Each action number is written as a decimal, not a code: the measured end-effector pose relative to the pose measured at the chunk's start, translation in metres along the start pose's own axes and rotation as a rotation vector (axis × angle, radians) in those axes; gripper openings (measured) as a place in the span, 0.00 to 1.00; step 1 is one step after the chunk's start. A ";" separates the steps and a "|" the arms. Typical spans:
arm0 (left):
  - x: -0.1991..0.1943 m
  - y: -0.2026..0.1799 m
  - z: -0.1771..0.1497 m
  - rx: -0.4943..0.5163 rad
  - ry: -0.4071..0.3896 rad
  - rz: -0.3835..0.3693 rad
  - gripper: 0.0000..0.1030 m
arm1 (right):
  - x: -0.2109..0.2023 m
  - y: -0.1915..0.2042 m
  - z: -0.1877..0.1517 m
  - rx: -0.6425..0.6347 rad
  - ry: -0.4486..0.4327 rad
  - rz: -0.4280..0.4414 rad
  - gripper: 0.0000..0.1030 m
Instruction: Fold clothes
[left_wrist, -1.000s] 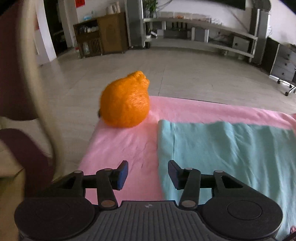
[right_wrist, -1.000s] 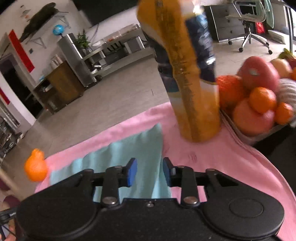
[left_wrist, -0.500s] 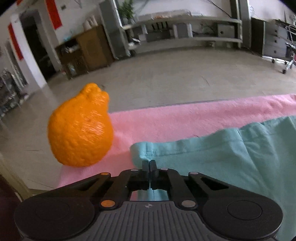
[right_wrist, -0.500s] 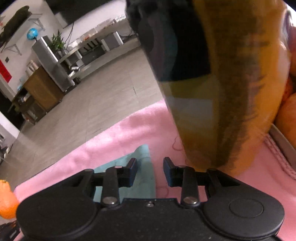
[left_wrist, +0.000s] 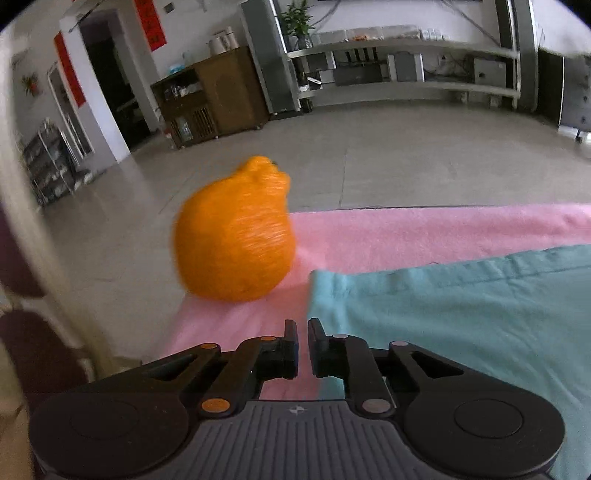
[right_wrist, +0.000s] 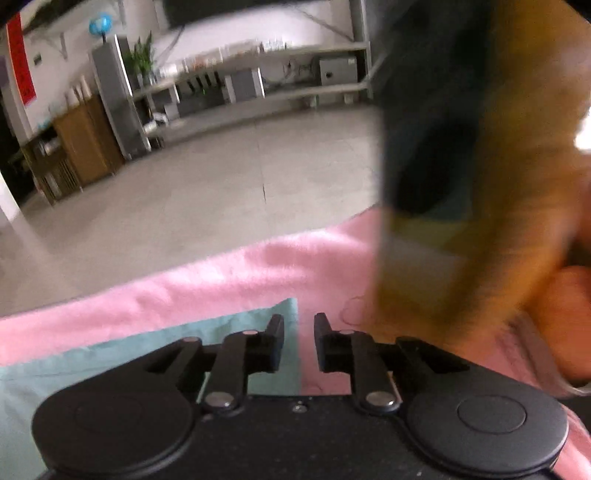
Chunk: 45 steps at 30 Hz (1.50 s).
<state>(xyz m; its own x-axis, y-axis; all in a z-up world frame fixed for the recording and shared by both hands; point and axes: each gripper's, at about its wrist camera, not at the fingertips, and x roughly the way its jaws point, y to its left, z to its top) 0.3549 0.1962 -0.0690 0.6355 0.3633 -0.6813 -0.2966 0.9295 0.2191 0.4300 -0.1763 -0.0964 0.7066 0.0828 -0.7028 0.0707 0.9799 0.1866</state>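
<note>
The teal garment (left_wrist: 461, 314) lies flat on the pink cloth (left_wrist: 406, 236), corners unlifted; folding looks barely begun. Left tongs (left_wrist: 303, 343) just reopened slightly, right tongs (right_wrist: 299, 338) narrowing; both grasp nothing.

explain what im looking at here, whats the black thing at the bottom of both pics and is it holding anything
Each black shape is a handheld two-finger gripper with a camera mounted on it, looking forward along its fingers. One picture comes from the left gripper, the other from the right gripper.

On the pink cloth lies a teal garment to be folded. A bumpy orange fruit sits near its corner on the left; a blurred orange bottle stands close to the right gripper.

Neither holds anything: both have a small gap over the garment's edge. The left's jaws just reopened slightly; the right's have been narrowing.
</note>
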 end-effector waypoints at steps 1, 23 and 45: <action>-0.014 0.006 -0.004 -0.010 -0.001 -0.015 0.15 | -0.019 -0.008 -0.001 0.028 0.009 0.034 0.22; -0.250 -0.028 -0.243 0.042 0.089 -0.295 0.27 | -0.268 -0.051 -0.213 0.034 0.317 0.323 0.17; -0.263 -0.037 -0.237 0.075 0.282 -0.233 0.39 | -0.260 -0.223 -0.198 0.717 0.122 0.209 0.28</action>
<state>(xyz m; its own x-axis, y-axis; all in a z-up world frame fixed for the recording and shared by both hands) 0.0297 0.0511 -0.0637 0.4550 0.1191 -0.8825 -0.1071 0.9911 0.0785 0.0909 -0.3799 -0.0914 0.6753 0.3143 -0.6672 0.4140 0.5871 0.6957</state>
